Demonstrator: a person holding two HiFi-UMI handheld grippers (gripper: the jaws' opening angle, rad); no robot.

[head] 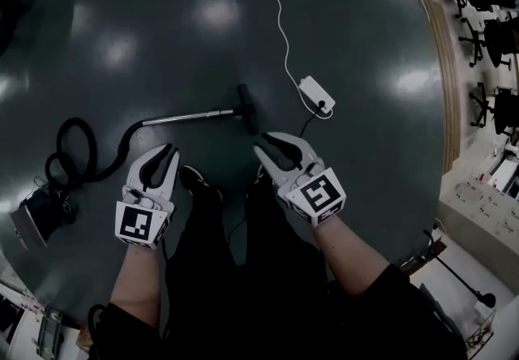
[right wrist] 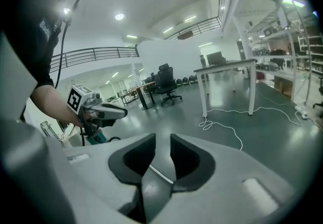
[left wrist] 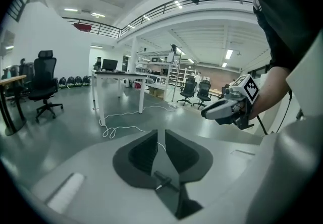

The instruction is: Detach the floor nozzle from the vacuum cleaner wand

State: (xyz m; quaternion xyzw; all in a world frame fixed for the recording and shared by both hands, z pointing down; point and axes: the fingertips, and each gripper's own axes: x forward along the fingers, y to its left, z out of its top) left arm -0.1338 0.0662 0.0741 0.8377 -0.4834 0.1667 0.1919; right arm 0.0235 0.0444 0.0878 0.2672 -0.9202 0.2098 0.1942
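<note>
Wand (head: pixel 190 116) lies flat on the dark floor (head: pixel 365 42), mid-frame in the head view. Its long axis runs nearly left-right, tilted a little up toward the right. Floor nozzle (head: pixel 246 108) is on the wand's right end, still attached. The nozzle's bar sits crosswise to the wand, running roughly top-bottom in frame. From the wand's left end the black hose (head: pixel 77 152) loops down toward the vacuum body (head: pixel 36 216) at lower left.

We see both forearms coming up from the bottom edge, marker cubes facing the camera and jaws aimed toward the top of frame.
- Left gripper (head: pixel 169 149): points up and slightly right, tips below the wand's left half and apart from it. Its own view shows the jaws a narrow slit apart with nothing clamped, only the floor beyond.
- Right gripper (head: pixel 268 142): points up-left, tips just below the nozzle. We can't tell from above whether it touches. Its jaws stand a bit apart and nothing is clamped.

A white cable (head: pixel 280 22) snakes from the top edge to a white power block (head: pixel 316 94), right of the nozzle.
</note>
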